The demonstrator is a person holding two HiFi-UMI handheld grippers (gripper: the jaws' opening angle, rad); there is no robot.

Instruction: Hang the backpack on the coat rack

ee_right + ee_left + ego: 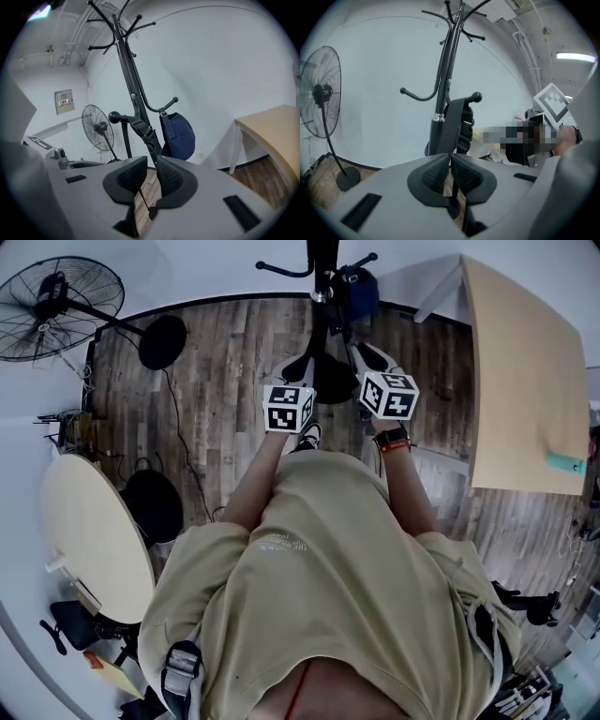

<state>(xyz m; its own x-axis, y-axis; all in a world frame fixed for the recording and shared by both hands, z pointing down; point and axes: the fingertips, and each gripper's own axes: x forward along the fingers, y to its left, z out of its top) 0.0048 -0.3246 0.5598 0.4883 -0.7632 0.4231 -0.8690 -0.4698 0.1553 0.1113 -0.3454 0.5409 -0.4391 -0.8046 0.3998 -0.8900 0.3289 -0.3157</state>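
The black coat rack [323,268] stands straight ahead, and the navy backpack [359,292] hangs against its pole. In the right gripper view the backpack [179,133] hangs below a ball-tipped hook [174,99], and its black buckled strap [143,129] runs down into my right gripper [152,161], which is shut on it. My left gripper [450,159] is shut on another black strap [453,124] that rises beside the rack pole [440,117] toward a ball-tipped hook [476,97]. In the head view both grippers, left [302,362] and right [367,354], are held up at the rack.
A standing fan [56,310] and a black round base [161,341] are at the left by the wall. A round table [94,531] is at my left, a rectangular wooden table [525,381] at my right. The rack's base [330,379] is on the wood floor.
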